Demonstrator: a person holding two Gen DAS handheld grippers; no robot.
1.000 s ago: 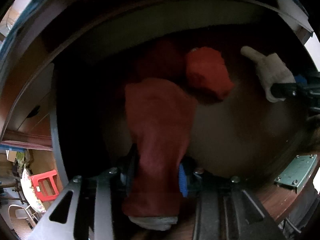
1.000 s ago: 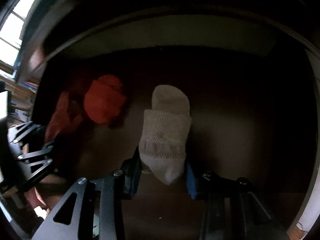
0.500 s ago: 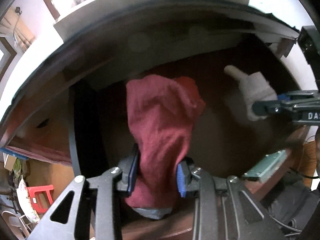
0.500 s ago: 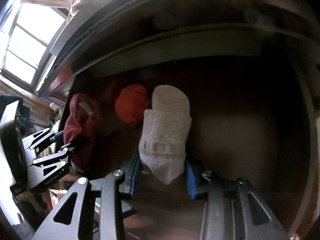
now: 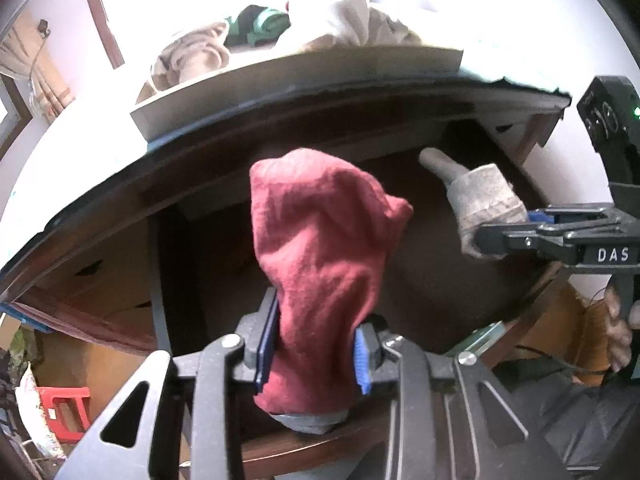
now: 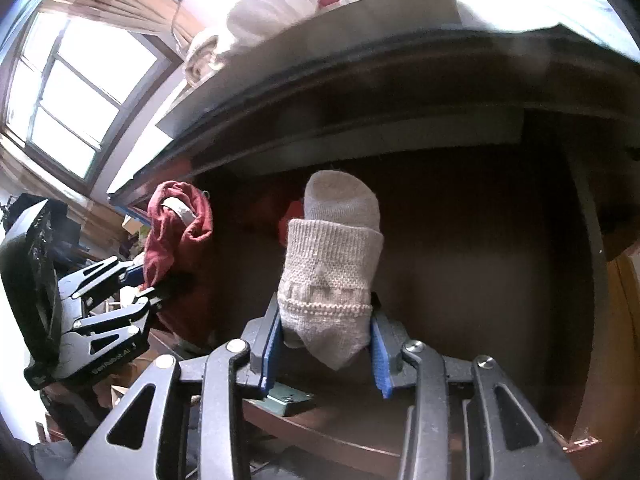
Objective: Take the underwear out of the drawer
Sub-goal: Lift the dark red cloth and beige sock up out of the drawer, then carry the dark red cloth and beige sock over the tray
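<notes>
Here, two garments are held above the open drawer [image 6: 500,280], one per gripper.

The left gripper [image 5: 316,346] has its jaws closed on a red garment [image 5: 324,264]; the long axis runs away from the camera, the bunched end pointing toward the drawer back, a grey band showing at the near end. The right gripper [image 6: 328,354] has its jaws closed on a beige knit piece [image 6: 332,280], folded, long axis likewise along the fingers, rounded end pointing forward. Both items hang clear of the dark brown drawer floor. One more red item [image 6: 292,212] lies in the drawer behind the beige piece. A shelf [image 5: 296,76] above carries a heap of pale and green cloth [image 5: 280,24]. The room shows one window [image 6: 80,92] and one red stool [image 5: 66,408].
</notes>
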